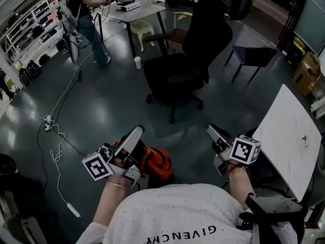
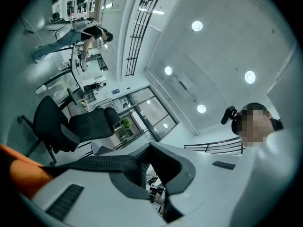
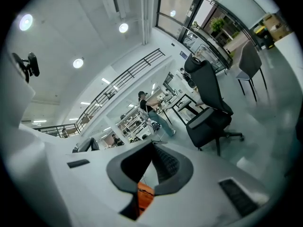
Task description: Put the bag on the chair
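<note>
An orange bag (image 1: 156, 162) hangs low in front of me by its black webbing strap (image 2: 90, 163). My left gripper (image 1: 136, 133) is shut on that strap, which runs from the bag's orange cloth (image 2: 19, 173) into the closed jaws (image 2: 147, 149). The black office chair (image 1: 187, 67) stands on the floor ahead, its seat facing me and bare; it shows small in the left gripper view (image 2: 71, 124) and in the right gripper view (image 3: 208, 112). To the right of the bag my right gripper (image 1: 211, 130) is shut with nothing in it (image 3: 152, 145); a bit of the bag (image 3: 145, 196) shows below its jaws.
A white table (image 1: 289, 136) stands close on my right. Behind the chair are a desk (image 1: 134, 11), a white stool (image 1: 139, 29), a paper cup (image 1: 137, 62) and a dark side chair (image 1: 254, 55). A person (image 1: 84, 14) stands at back left. A cable with a power strip (image 1: 48, 123) lies on the floor at left.
</note>
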{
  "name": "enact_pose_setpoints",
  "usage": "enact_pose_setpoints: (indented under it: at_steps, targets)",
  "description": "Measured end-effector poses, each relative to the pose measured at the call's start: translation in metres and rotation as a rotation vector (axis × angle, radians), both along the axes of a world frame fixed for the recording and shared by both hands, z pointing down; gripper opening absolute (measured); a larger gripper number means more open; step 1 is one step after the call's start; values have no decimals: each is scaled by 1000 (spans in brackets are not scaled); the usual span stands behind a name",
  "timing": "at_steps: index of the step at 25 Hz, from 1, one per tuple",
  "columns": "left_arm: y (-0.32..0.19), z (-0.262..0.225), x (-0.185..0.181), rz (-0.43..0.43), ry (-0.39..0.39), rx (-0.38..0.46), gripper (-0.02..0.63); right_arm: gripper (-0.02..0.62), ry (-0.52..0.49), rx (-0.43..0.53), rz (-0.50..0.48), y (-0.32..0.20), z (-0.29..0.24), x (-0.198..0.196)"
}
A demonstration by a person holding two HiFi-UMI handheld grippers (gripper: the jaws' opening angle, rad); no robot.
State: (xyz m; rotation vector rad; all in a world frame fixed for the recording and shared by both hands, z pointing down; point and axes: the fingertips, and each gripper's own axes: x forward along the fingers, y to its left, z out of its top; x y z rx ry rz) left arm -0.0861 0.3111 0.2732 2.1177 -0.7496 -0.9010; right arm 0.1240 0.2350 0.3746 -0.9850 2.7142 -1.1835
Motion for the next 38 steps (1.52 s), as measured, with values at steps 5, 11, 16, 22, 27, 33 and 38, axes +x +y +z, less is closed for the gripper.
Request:
enact_pose_setpoints:
  at_steps: [5, 11, 16, 22, 27, 33, 38]
  targets:
    - [-50, -4, -2, 35, -9, -1, 2, 5, 20, -5, 8, -37, -2, -9]
    - [-115, -12, -15, 70, -78, 17, 2, 5, 63, 57, 40, -94, -22, -25]
    - [-170, -26, -37, 106, -68, 38, 1, 6, 69, 94, 101, -145, -37, -38]
    - [-242, -30, -66, 126, -50, 27, 2, 5, 75, 128, 93, -204, -48, -74]
    - [-286, -28, -86, 150, -62, 27, 2, 5, 83, 128, 100, -244, -46, -100]
    - [-325, -26, -111, 188, -51, 40, 0, 5, 100, 123, 127, -274, -39, -127]
    - [-346, -25, -120, 200, -49, 54, 0, 5, 151, 106, 138, -282, -32, -134]
